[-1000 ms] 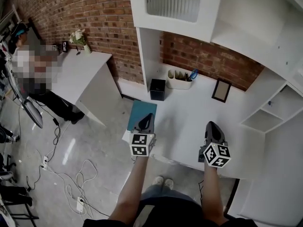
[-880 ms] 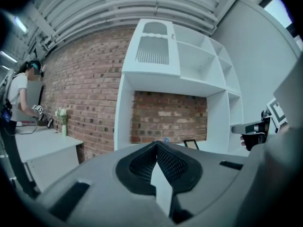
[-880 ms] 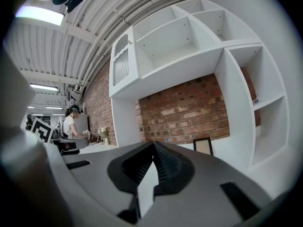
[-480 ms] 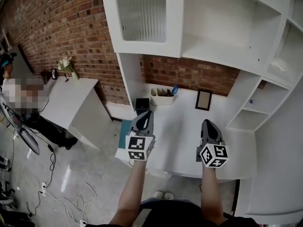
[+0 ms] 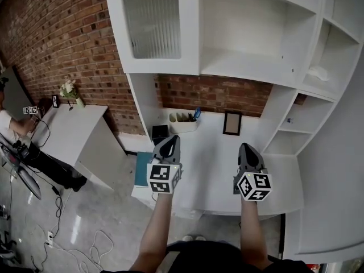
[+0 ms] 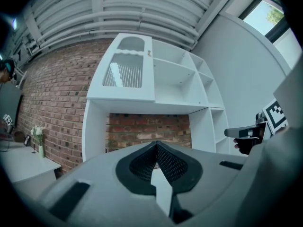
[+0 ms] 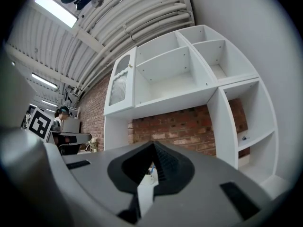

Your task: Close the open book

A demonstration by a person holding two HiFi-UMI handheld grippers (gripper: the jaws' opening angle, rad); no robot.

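The left claw (image 5: 170,142) is hanging level above the front of the white bench (image 5: 216,178). Its jaws are pressed together with nothing between them, and its own view is showing the ribbed pads meeting at the tip against the brick wall. The right claw (image 5: 246,148) is sitting well apart from it and pointing much the same way. Its jaws are also meeting at the tips and gripping nothing.

The book (image 5: 141,168) is lying at the bench's left front corner, teal cover up, just beside the left claw and partly hidden behind it in the head view. It is looking flat, with a single cover showing, so it is probably already shut, though it is small and half covered, so that is only a fair guess.

Neither claw is touching the book. Both are being held up and clear of the bench, which fits hands that are staying off the book rather than working on it.

The pen holder (image 5: 183,122), picture frame (image 5: 231,123) and black box (image 5: 160,134) are standing along the back, against the wall and the shelf side. That is leaving the front of the bench free for handling the book.
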